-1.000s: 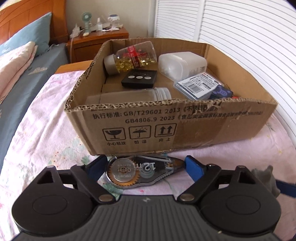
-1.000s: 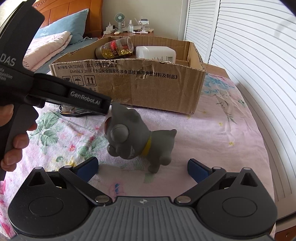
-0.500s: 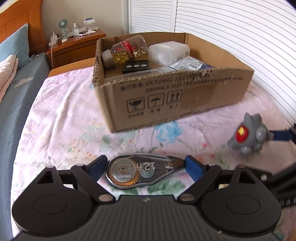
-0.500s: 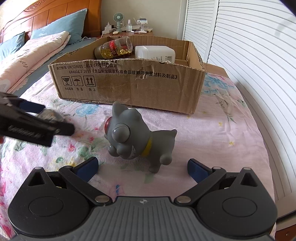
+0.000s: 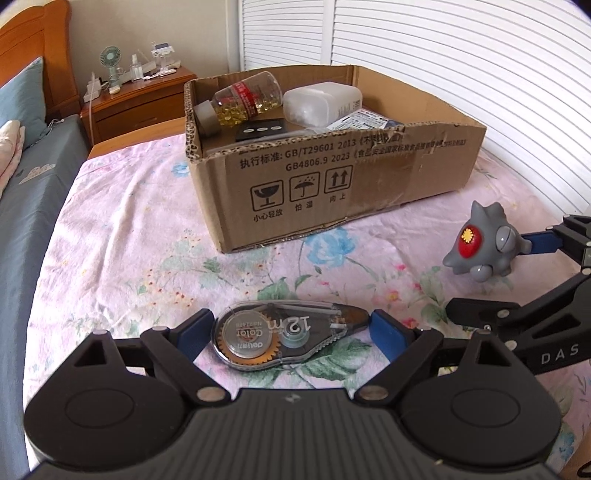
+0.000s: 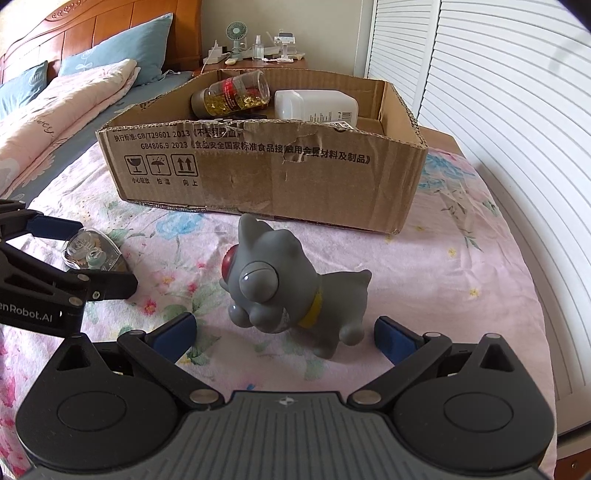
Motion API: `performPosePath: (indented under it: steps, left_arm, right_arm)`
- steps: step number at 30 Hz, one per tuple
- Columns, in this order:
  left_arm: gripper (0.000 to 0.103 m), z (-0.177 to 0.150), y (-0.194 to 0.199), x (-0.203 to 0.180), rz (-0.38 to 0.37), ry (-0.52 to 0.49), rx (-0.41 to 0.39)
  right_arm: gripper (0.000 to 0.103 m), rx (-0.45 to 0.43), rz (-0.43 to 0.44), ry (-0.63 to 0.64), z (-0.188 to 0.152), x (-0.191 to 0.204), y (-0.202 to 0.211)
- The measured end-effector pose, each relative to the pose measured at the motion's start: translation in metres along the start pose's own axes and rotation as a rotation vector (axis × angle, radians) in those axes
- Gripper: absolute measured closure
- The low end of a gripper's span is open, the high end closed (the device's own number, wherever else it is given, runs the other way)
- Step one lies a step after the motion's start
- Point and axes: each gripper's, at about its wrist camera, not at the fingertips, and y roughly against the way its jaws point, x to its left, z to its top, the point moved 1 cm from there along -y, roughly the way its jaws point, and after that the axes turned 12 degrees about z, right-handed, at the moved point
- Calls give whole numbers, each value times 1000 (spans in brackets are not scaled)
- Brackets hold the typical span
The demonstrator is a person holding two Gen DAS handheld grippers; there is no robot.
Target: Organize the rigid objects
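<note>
Box contents (image 5: 343, 123) half hidden behind front cardboard wall (image 5: 332, 184)

Far out ahead of the fingers, a wooden nightstand (image 5: 142, 99) stands against the wall, cluttered with a small green fan (image 5: 110, 61), a clear bottle (image 5: 135, 68) and a white power strip (image 5: 92, 90). Off to the left of the fingers, a wooden headboard (image 6: 92, 33) backs blue pillows (image 6: 118, 70) and a folded pink quilt (image 6: 59, 110). White louvred doors (image 6: 498, 92) run along the right.
</note>
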Motion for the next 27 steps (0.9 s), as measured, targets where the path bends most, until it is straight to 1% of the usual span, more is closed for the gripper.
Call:
performPosePath:
  steps: [4,7,9,12,15,18,20,24,27]
  left_arm:
    - [11,1,2,0,30,41,35]
    - [11,1,4,0,50,81,58]
    - [11,0,5,1,37,102,53]
    - [10,0,3,0,48,110,45]
    - [10,1,3,1,40,121,39]
    - [11,0,3,-2,46,97,24]
    - [13,-1,4,-3,56,75,14]
    - [14,2,3,3,13,75,21]
    - [14,6,5,6,0,39,13]
  right_arm:
    - [0,1,6,-17,3,-2,0]
    - [0,-25,25,-45,7,-5,4]
    - [1,-39,38,-55,9,-6,7]
    - [3,-60,50,-73,13,-8,9]
    - [9,-65,60,-107,17,-12,8]
    - [17,-55,75,-146,18,-17,5]
    - [22,-52,63,-152,17,-17,3]
    - [25,-49,53,-147,20,-15,5]
    - [25,-38,61,-130,23,-15,8]
